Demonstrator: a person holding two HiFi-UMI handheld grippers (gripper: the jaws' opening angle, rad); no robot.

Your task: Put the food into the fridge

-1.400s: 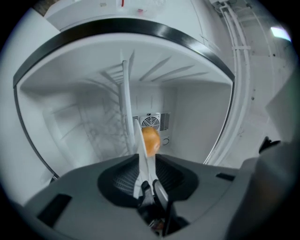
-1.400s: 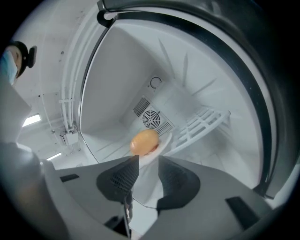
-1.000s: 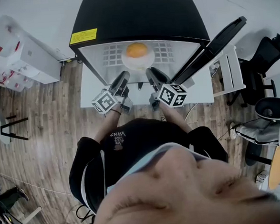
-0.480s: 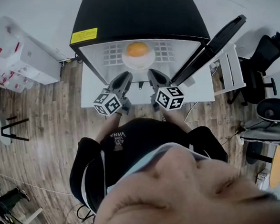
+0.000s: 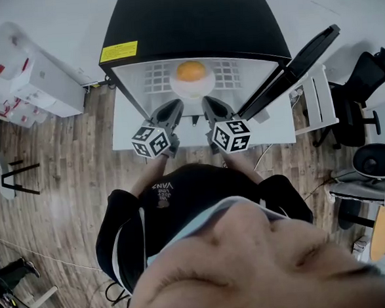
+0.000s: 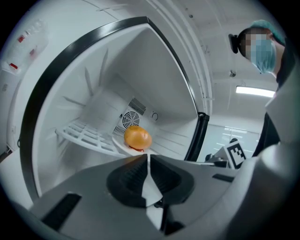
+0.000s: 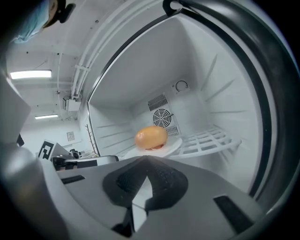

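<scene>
Sitting on a white plate (image 7: pixel 172 145) on the wire shelf (image 7: pixel 211 139) inside the open fridge (image 5: pixel 190 25): the bun (image 7: pixel 151 137), ahead of the rear fan grille (image 7: pixel 162 117). Left gripper (image 6: pixel 148 157) clenched and empty, just outside the opening, aimed at the shelf. Right gripper (image 7: pixel 146 160) beside it, jaws just closed with nothing between them. Fridge door (image 5: pixel 297 57) swung out right.

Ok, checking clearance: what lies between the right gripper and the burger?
Only the white plate holding the burger; otherwise bare, as the right gripper view shows.
</scene>
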